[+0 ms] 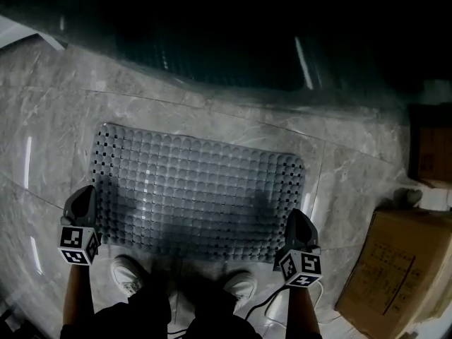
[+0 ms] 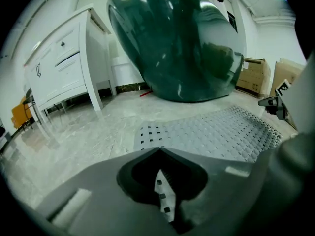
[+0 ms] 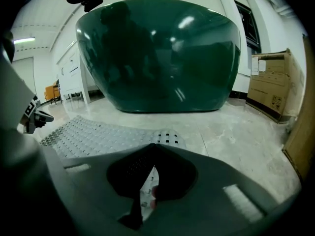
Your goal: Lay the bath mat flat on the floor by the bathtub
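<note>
One grey rectangular rubber bath mat (image 1: 198, 189), studded with round bumps and punched with holes along its short ends, lies spread on the pale marble floor (image 1: 63, 119), with the single dark green glossy bathtub (image 1: 212, 41) at 12 o'clock. It looks light, limp and grippy, likely to sag and fold if lifted from one point, so the near corners are the sensible holds. The two tools are there: the left gripper (image 1: 86, 191) at 8 o'clock and the right gripper (image 1: 295, 215) at 4 o'clock. Each is clenched, and a thin holed strip of mat edge (image 2: 165, 195) appears pinched between its jaws. Two white shoes (image 1: 131, 274) stand at 6 o'clock, and at least two brown cardboard boxes (image 1: 395, 274) at 4 o'clock.
</note>
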